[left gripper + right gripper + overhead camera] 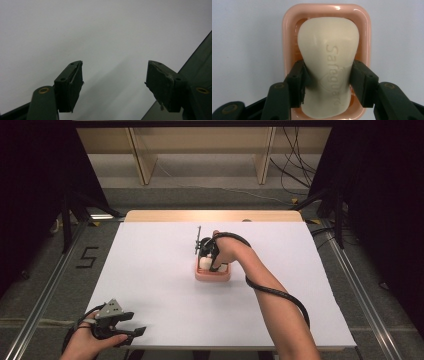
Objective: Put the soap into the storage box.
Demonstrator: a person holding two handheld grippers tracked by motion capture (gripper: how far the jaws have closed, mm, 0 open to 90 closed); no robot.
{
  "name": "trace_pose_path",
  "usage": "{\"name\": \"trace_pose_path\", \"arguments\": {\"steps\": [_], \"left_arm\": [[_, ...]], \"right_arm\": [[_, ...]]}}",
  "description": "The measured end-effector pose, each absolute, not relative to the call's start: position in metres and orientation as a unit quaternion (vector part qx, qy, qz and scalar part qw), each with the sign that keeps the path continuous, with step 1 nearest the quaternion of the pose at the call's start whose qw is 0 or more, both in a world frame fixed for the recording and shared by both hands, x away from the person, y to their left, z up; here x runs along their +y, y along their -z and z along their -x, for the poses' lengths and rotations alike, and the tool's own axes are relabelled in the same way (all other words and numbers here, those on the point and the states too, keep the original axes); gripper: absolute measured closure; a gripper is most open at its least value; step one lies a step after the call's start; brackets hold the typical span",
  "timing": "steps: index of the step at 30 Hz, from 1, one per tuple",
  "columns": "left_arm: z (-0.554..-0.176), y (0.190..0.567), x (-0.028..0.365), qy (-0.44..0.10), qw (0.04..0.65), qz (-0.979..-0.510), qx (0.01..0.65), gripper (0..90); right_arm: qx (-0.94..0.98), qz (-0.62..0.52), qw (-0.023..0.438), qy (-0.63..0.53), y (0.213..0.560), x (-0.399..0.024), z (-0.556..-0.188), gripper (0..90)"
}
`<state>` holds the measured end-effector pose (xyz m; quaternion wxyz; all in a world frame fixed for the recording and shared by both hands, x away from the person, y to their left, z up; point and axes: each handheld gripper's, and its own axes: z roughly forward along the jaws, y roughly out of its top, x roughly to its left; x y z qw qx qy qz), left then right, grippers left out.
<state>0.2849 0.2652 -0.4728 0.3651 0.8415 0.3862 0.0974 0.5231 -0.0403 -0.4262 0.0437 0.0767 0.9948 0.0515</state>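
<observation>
Right tool (327, 82) is gripping soap (328, 62) in a pink dish (287, 37) mid white counter (150, 270); left tool (113, 82) is hanging open by grey carpet (45, 285)

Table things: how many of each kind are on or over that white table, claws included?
Soap bar: 1
Pink soap dish: 1
Claw: 2, the left claw open at the table's near corner, the right claw shut on the soap
Total: 4

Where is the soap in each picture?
High view: the soap bar sits mid-table in the pink soap dish, under the right tool.
Left gripper view: not in it.
Right gripper view: centre, clamped between the jaws, over the dish.
Shared landmark: the white table.
</observation>
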Motion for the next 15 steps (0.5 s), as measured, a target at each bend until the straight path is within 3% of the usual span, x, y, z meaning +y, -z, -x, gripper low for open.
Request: {"name": "trace_pose_path", "arguments": {"steps": [7,15], "left_arm": [[-0.2848,0.4728,0.2652,-0.098,0.365,-0.841,0.387,29.2],[-0.2847,0.4731,0.2649,-0.103,0.362,-0.84,0.39,29.1]], "right_arm": [[0.994,-0.053,0.059,-0.07,0.4274,-0.0403,-0.5271,49.8],[0.991,-0.071,0.067,-0.095,0.4201,-0.0455,-0.525,40.7]]}}
